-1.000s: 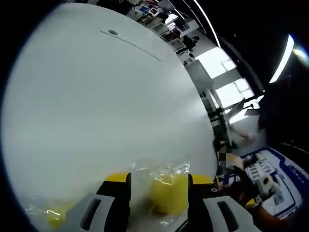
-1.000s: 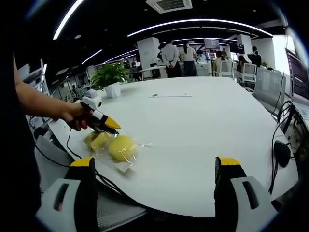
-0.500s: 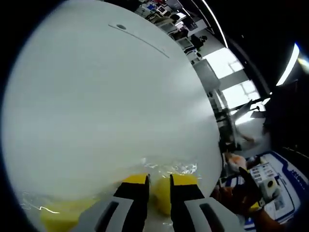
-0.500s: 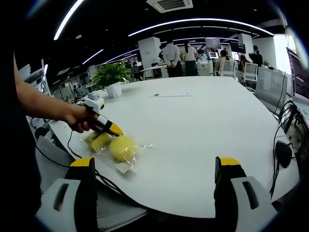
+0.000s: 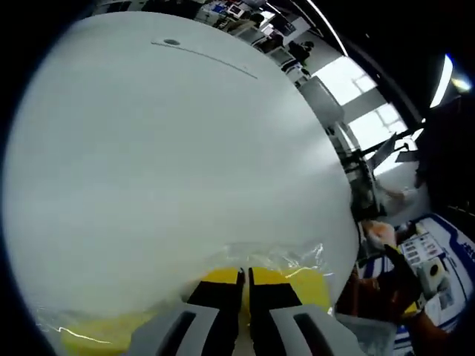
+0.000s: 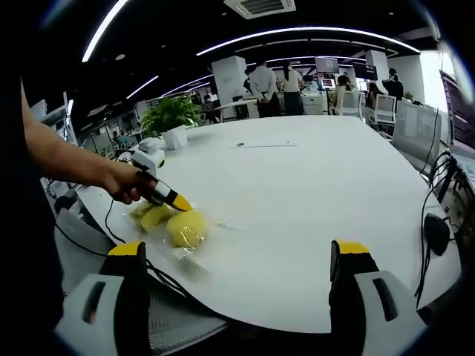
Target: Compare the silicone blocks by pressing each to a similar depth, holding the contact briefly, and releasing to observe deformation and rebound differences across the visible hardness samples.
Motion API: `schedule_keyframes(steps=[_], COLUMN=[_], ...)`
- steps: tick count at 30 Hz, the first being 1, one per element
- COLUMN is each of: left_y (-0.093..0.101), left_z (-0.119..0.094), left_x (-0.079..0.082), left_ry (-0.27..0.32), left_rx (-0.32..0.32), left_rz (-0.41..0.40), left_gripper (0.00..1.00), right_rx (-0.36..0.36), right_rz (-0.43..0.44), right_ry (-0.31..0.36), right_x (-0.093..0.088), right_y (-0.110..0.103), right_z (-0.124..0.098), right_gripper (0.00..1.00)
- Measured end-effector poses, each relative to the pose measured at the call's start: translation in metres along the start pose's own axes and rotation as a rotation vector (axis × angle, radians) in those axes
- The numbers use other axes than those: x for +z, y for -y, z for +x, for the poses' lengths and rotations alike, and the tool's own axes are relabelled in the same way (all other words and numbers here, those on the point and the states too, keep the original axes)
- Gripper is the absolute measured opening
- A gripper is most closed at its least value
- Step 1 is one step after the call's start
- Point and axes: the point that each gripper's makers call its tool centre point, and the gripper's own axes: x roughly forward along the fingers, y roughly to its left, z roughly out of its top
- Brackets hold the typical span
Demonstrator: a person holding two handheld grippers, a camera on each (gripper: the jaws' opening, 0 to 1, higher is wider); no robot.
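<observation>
On the white table point(image 6: 312, 200), left tongs point(image 5: 244, 276) together, seemingly touching bagged yellow block point(image 6: 185, 228); right tongs point(image 6: 237, 256) apart.

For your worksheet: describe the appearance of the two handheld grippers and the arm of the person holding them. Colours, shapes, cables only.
Each gripper has two grey jaws with dark inner faces, capped by yellow tips. The right gripper shows blocky grey jaw bodies with dark slots. The left gripper tapers to a yellow-and-black point with a white body behind, and a black cable trails from it. The person's forearm is bare, with no sleeve.
</observation>
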Motion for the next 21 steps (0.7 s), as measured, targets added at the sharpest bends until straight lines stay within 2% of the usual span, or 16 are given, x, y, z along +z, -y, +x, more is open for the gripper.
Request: schedule_keyframes(steps=[5,10,15,21], left_y=[0.002,0.004,0.008,0.016], left_z=[-0.002,-0.003,-0.006,-0.011], left_x=[0.0,0.001,0.003,0.005], left_ry=[-0.013,-0.001,0.018,0.034], left_rx=[0.004,-0.002,-0.036,-0.055], left_rz=[-0.023,-0.042,-0.118,-0.096], left_gripper=[0.0,0.0,0.0,0.0], right_rx=[-0.002,0.001,0.004,0.004], right_rz=[0.003,0.002,-0.002,-0.004], right_ry=[-0.001,-0.004,-0.001,0.0], right_x=[0.0,-0.001,0.001,0.001], right_y=[0.0,0.0,-0.001,-0.001], right_z=[-0.001,-0.001,0.001,0.0], right_gripper=[0.96,0.96,0.96,0.96])
